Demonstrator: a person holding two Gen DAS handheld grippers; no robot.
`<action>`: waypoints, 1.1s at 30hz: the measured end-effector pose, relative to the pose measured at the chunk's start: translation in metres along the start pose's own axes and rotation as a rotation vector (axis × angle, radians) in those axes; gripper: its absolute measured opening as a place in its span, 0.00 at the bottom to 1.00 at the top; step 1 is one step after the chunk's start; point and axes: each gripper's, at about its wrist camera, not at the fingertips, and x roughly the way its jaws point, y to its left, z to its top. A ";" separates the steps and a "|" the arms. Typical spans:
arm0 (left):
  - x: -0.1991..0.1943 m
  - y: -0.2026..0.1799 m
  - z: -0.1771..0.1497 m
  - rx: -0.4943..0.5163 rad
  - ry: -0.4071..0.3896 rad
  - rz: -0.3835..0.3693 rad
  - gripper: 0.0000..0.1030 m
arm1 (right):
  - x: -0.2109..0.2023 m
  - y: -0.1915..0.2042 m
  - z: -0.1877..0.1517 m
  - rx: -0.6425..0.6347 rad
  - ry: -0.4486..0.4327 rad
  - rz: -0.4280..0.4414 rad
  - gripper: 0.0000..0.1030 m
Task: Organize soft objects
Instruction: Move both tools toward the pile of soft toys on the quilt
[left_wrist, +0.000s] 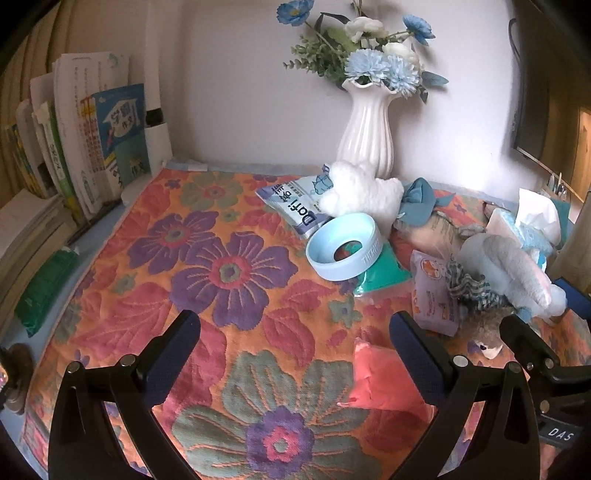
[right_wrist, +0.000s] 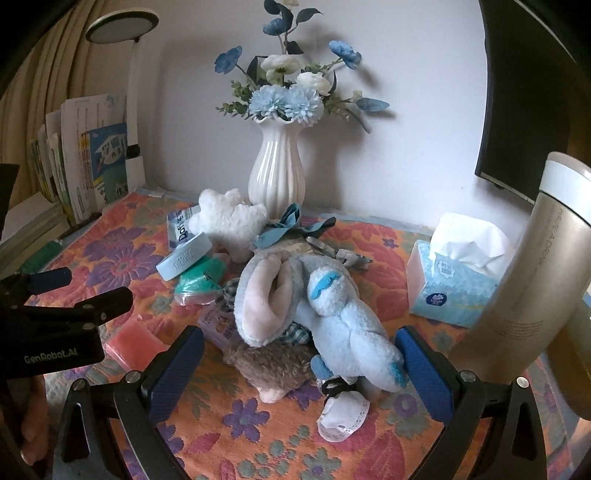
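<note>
A pale blue plush rabbit (right_wrist: 332, 306) lies on the floral cloth, on top of a brown plush (right_wrist: 266, 363) and a checked fabric piece. It also shows in the left wrist view (left_wrist: 513, 266). A white star plush (right_wrist: 229, 221) leans by the vase; it also shows in the left wrist view (left_wrist: 362, 194). My right gripper (right_wrist: 301, 354) is open, its fingers on either side of the rabbit, touching nothing. My left gripper (left_wrist: 295, 339) is open and empty over the cloth, with a pink packet (left_wrist: 384, 380) by its right finger.
A white vase (right_wrist: 277, 173) of blue flowers stands at the back. A blue ring (left_wrist: 345, 247), a teal packet (left_wrist: 384, 275), wipe packs (left_wrist: 295, 206), a tissue box (right_wrist: 454, 280) and a tall beige bottle (right_wrist: 528, 280) lie around. Books (left_wrist: 92, 136) stand at left.
</note>
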 end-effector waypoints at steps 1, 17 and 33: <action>0.000 0.000 0.000 0.001 0.001 0.000 0.99 | 0.000 0.000 0.000 -0.001 0.002 -0.002 1.00; 0.002 -0.001 0.000 -0.004 0.023 -0.006 0.99 | 0.003 0.001 -0.001 -0.010 0.021 -0.017 1.00; 0.004 -0.001 0.001 -0.001 0.027 -0.011 0.99 | 0.004 0.000 -0.001 -0.012 0.022 -0.015 1.00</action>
